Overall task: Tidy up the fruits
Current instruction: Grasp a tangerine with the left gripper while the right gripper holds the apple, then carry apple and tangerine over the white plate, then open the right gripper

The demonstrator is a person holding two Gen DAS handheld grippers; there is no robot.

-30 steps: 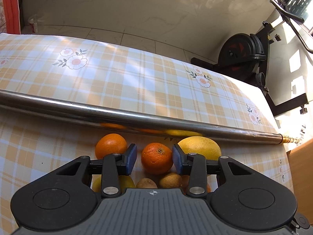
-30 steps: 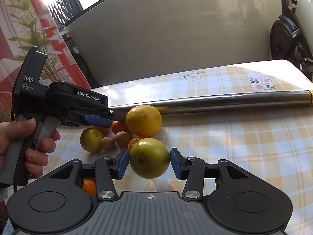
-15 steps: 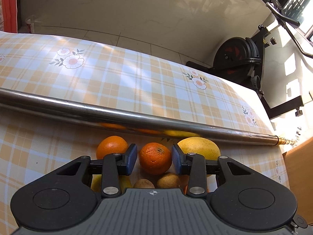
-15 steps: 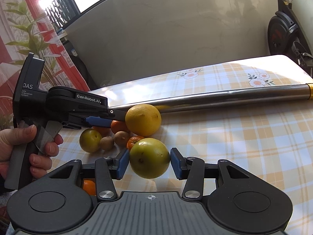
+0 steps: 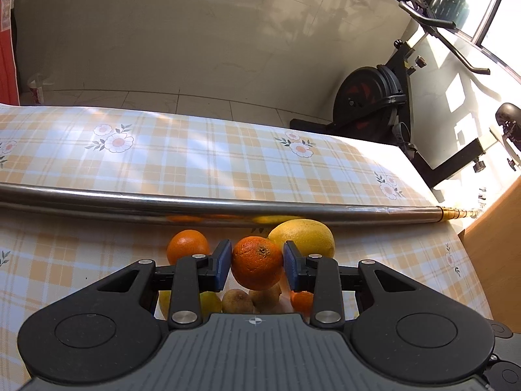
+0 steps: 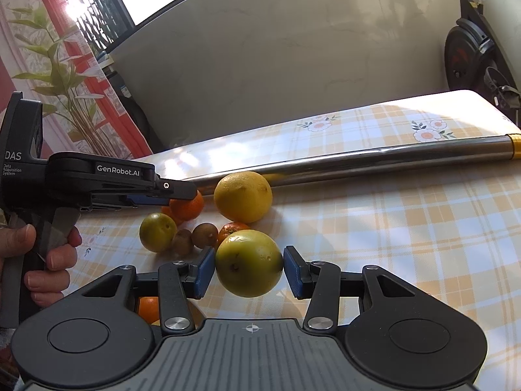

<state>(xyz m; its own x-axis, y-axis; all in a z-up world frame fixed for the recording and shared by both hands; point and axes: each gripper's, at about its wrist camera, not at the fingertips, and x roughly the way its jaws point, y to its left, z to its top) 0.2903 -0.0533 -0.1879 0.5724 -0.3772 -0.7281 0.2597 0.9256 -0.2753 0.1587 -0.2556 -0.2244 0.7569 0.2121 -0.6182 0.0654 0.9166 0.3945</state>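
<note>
Both wrist cameras are looking steeply down, close over the checked, flower-printed surface [image 5: 228, 163], sharing the long steel tube [image 6: 374, 159] and the large round yellow citrus fruit [image 5: 302, 236].

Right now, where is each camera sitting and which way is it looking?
Left wrist view: rides the left gripper, looking down at its round orange fruit and a long steel pole; only its fingers show.
Right wrist view: rides the right gripper, holding a yellow-green round fruit; a hand shows.
Both share the pole and big yellow citrus.
</note>
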